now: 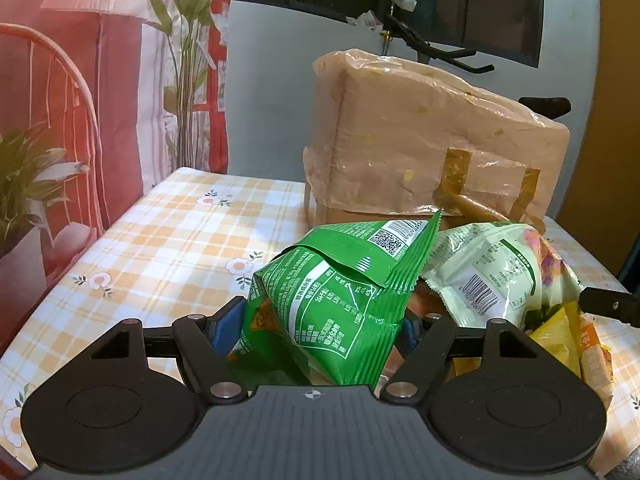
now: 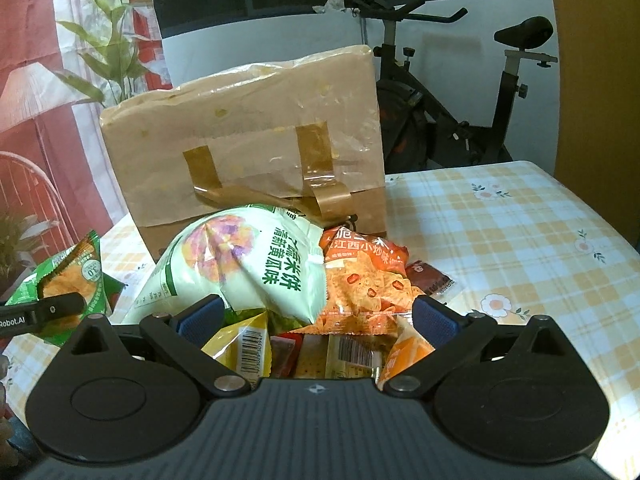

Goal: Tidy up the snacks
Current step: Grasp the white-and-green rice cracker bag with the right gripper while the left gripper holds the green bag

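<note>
My left gripper point(image 1: 318, 330) is shut on a green snack bag point(image 1: 340, 280), whose crumpled body is pinched between the blue pads point(image 1: 226, 328). In the right wrist view that same green bag point(image 2: 68, 276) sits at the left edge of the pile, with a left finger point(image 2: 44, 308) across it. My right gripper point(image 2: 318, 318) hovers open over the snack pile, its pads pressing on nothing. Just ahead of it lie a pale green rice cracker bag point(image 2: 256, 264) and an orange chip bag point(image 2: 364, 284), and a yellow packet point(image 2: 240, 340) lies between its fingers.
A large brown paper bag point(image 2: 248, 128) with taped handles stands upright behind the pile. A small dark red sachet point(image 2: 430, 278) lies right of the pile on the yellow checked tablecloth point(image 2: 500, 232). An exercise bike point(image 2: 460, 112) stands beyond the table's far edge. A printed curtain hangs on the left.
</note>
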Tool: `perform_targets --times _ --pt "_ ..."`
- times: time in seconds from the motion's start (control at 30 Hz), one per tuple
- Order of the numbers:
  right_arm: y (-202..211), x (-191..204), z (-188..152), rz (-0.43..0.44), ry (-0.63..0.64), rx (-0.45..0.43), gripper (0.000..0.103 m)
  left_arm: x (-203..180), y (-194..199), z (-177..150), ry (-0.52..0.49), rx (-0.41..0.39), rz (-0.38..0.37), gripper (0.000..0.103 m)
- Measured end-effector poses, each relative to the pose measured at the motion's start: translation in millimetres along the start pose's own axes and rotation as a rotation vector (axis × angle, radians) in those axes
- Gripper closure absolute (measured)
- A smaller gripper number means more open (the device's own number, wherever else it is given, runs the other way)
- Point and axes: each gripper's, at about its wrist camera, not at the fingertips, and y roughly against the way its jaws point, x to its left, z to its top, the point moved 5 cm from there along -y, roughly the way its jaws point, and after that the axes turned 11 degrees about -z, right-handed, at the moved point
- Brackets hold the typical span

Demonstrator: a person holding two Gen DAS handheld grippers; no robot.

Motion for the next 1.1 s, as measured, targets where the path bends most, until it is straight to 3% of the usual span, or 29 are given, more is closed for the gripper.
perform_targets --times 0.27,0.6,0.83,1.1 --pt "-5.4 4.4 20.3 0.05 -0.044 0.007 0.001 7.7 9.1 3.7 0.054 -0.04 0.025 0.027" --pt "-37.5 45.5 44.1 0.132 -0.04 0.007 0.001 15.2 12.5 1.7 0.087 -0.055 0.03 0.027" --pt "-58.8 54.8 35.4 0.084 -0.065 0.079 0.0 23.3 9.6 -1.4 0.114 -0.05 0.033 0.027" --pt "-65.3 58.5 28.7 0.07 -0.048 0.088 0.0 21.0 4.2 -4.4 0.099 -0.035 0.002 0.027"
